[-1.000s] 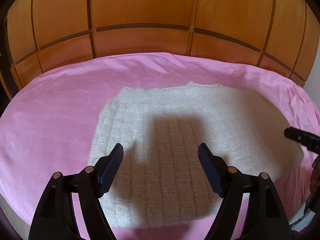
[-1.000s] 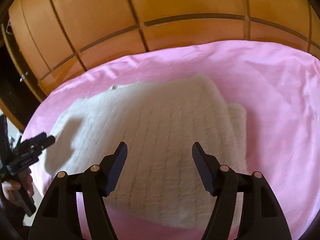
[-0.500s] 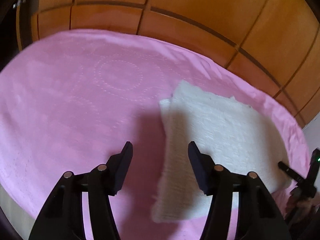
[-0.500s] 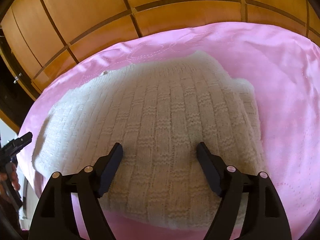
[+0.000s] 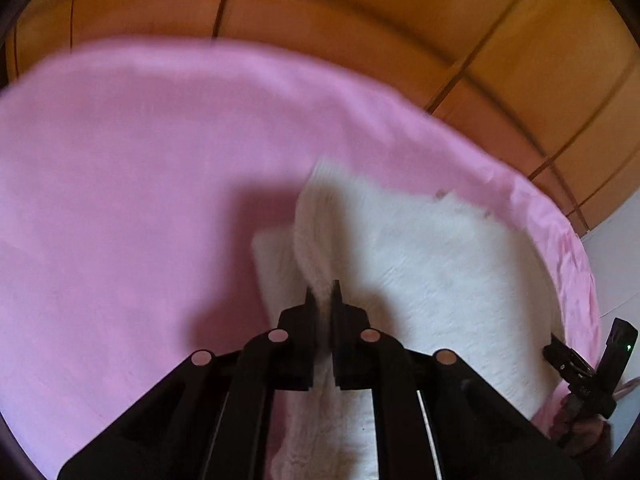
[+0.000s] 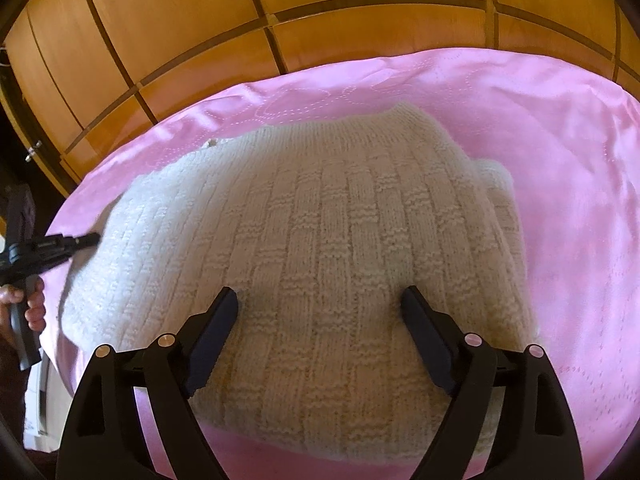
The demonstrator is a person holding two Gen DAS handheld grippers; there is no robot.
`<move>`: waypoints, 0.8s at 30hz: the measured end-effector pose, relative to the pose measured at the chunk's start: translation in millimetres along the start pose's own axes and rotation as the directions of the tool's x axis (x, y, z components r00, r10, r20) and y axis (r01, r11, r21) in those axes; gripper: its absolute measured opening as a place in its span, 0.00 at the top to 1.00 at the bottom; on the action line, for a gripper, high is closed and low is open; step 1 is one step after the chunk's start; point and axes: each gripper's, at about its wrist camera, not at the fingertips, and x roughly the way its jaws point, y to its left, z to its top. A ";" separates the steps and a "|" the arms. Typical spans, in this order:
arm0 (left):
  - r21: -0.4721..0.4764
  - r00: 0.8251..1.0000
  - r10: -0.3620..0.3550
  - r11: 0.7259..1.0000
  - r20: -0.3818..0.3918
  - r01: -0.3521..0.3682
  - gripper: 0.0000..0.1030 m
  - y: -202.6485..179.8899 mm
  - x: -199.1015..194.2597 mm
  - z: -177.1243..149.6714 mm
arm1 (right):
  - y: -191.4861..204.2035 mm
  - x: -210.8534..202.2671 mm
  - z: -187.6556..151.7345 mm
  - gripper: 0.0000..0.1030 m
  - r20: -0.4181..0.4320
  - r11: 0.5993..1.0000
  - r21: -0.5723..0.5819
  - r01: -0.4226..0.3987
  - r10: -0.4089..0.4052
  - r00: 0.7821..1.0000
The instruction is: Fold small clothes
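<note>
The white knit sweater lies on the pink bed, maybe half folded; left tongs pinch its edge, right tongs hang open over its middle.

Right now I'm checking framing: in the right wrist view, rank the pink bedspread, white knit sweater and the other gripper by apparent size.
1. pink bedspread
2. white knit sweater, close behind since it's nearer the camera
3. left gripper, only partly in view
</note>
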 end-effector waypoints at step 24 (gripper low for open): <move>0.114 0.994 0.005 0.993 0.108 -0.017 0.56 -49.9 -23.8 -40.9 | -46.4 10.8 85.5 0.39 0.047 0.988 0.091 0.126 -0.130 0.990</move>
